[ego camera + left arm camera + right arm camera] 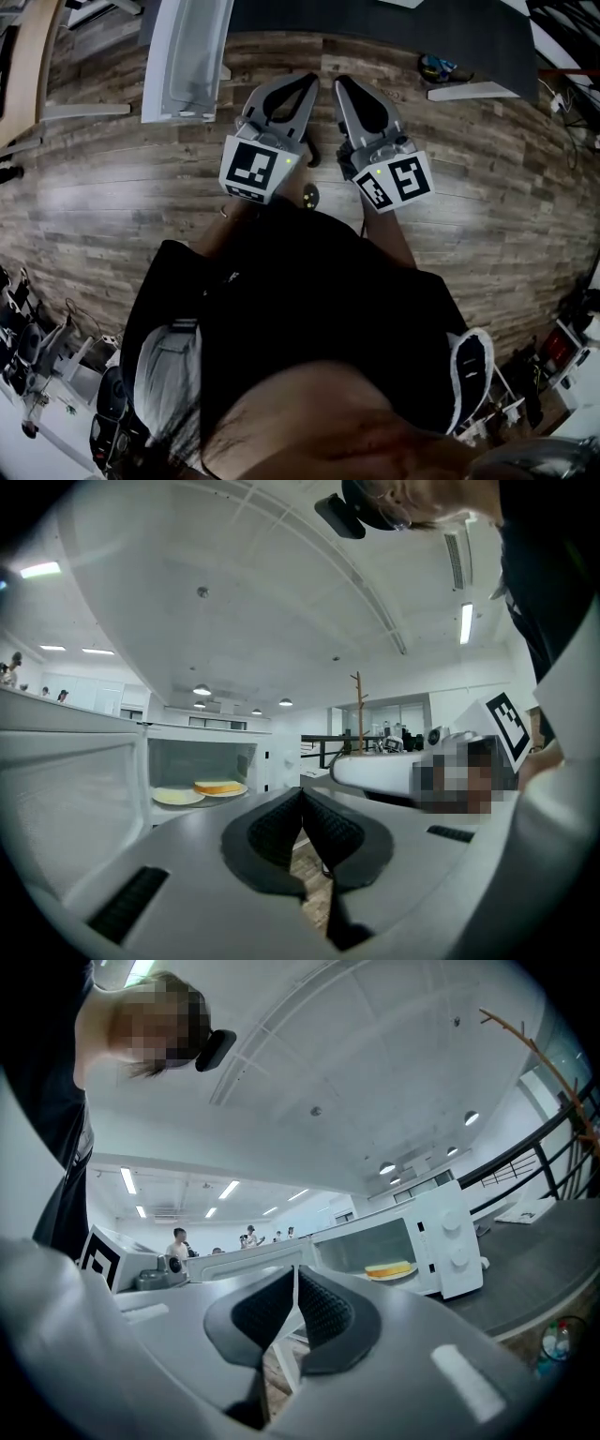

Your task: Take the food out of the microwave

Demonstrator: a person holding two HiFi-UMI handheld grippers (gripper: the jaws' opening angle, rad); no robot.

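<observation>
**Approach to the open microwave, both tongs clenched and empty**

The microwave (455,1241) stands on a dark table (553,1279) with its door (66,799) swung wide. Inside, a yellow slice of food (217,787) lies on a plate, with a pale disc (178,797) just beside it at its nine o'clock. Whether that disc is a second plate or the turntable cannot be told. The left gripper (302,794) and the right gripper (295,1274) each have their ribbed pads pressed together with nothing between them, and both are well short of the cavity.

The step in hand appears to be the reach. It would go best if one pair of jaws were parted before entering the cavity, not inside it. The plate rim looks a firmer hold than the soft slice. The plate should come out level, clear of the door and the cavity frame.

The left gripper view looks straight into the cavity, at ten o'clock of its jaws, and alone shows the pale disc. The right gripper view, with the oven at two o'clock of its jaws, alone shows the control panel with two knobs (450,1241). The head view shows no food. It gives only the wood floor (487,187), the door edge (187,56) from above at eleven o'clock, and the left gripper (281,94) and right gripper (361,98) side by side.
</observation>
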